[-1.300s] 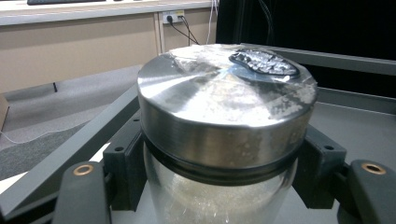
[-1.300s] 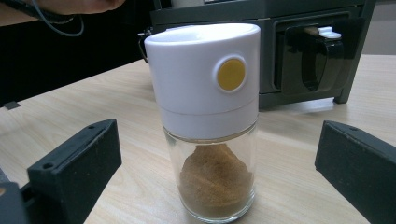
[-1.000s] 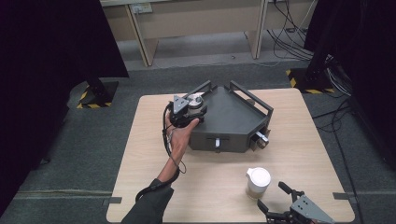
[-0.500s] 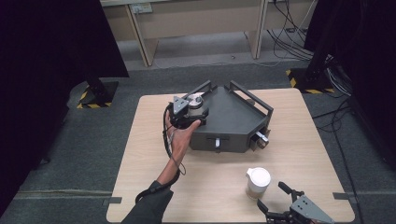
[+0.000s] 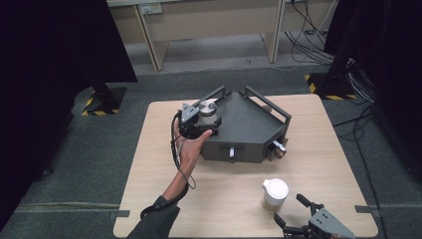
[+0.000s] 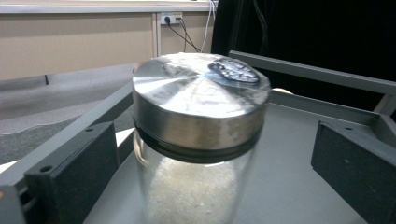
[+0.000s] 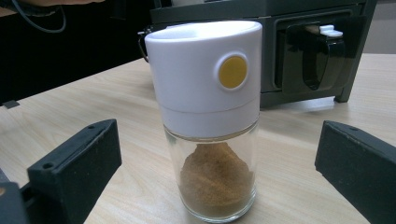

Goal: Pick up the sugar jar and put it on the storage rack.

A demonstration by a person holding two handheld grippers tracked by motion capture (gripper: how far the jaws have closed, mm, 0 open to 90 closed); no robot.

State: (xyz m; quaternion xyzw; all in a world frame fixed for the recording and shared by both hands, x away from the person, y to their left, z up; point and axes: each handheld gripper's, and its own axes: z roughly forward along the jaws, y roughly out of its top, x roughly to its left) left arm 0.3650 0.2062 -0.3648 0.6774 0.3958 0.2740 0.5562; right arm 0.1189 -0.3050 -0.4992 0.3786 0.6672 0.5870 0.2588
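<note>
A steel-lidded glass jar [image 6: 198, 140] of white grains stands on the dark tray [image 5: 249, 127] toward the table's [image 5: 154, 199] far edge, between the left hand-held gripper's [image 5: 199, 124] parted jaws, probably lined up for a grasp. Near the front edge, the right hand-held gripper [image 5: 298, 214], jaws apart, faces a white-capped spice jar [image 7: 208, 116].

Overhead light falling evenly on table [image 5: 239, 199], dark curtains [image 5: 50, 74] swallowing edges. Glare streaking across lid [image 6: 201, 88] (close range, slightly soft). Spice jar [image 7: 208, 116] showing sharp, background blurring.
</note>
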